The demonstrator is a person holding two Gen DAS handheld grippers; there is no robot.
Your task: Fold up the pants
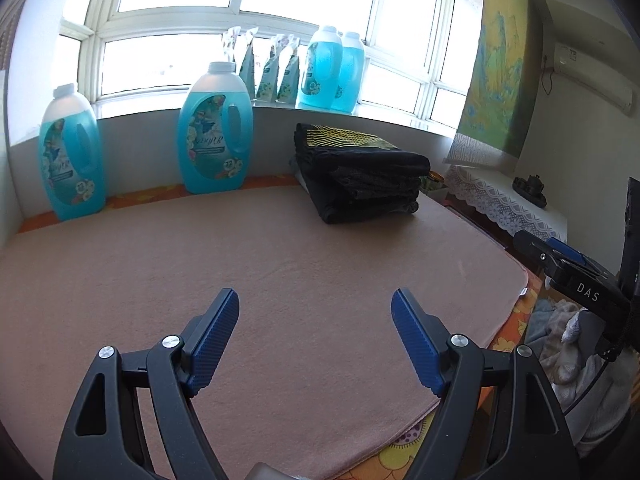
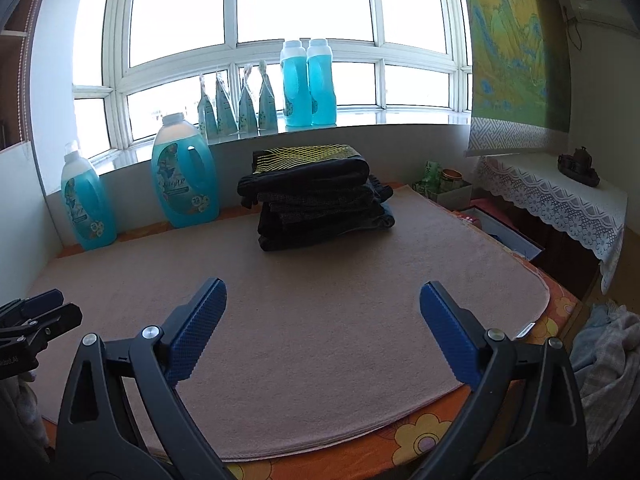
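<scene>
Left wrist view: left gripper [image 1: 315, 312] hangs over the bare pinkish-tan fleece mat [image 1: 280, 264], blue ribbed pads [image 1: 216, 340] spread apart, nothing between them. Right wrist view shows the same for the right gripper [image 2: 323, 308]: jaws released wide, empty, low over the mat's near half.

Pants: a stack of folded black pants [image 2: 316, 204] sits at the mat's far edge just below the windowsill, top piece showing a yellow-lined waistband [image 2: 304, 156]. My read is that it's parked there to keep the middle of the mat free as a folding surface. No unfolded pair on the mat. A rumpled pale grey fabric heap [image 2: 604, 356] lies off the mat's right edge; can't tell if it's pants, but it looks like the likely supply.

Room: the centre and near half of the mat are open. Two large blue detergent bottles [image 1: 216, 128] stand along the far left edge, well apart from both tools. The mat's right rim drops onto an orange flowered sheet [image 2: 420, 436], with a lace-covered side table [image 2: 560, 200] beyond, so reaching right means crossing that edge. The other tool's black body shows at the right border of the left view, so the two are side by side.
</scene>
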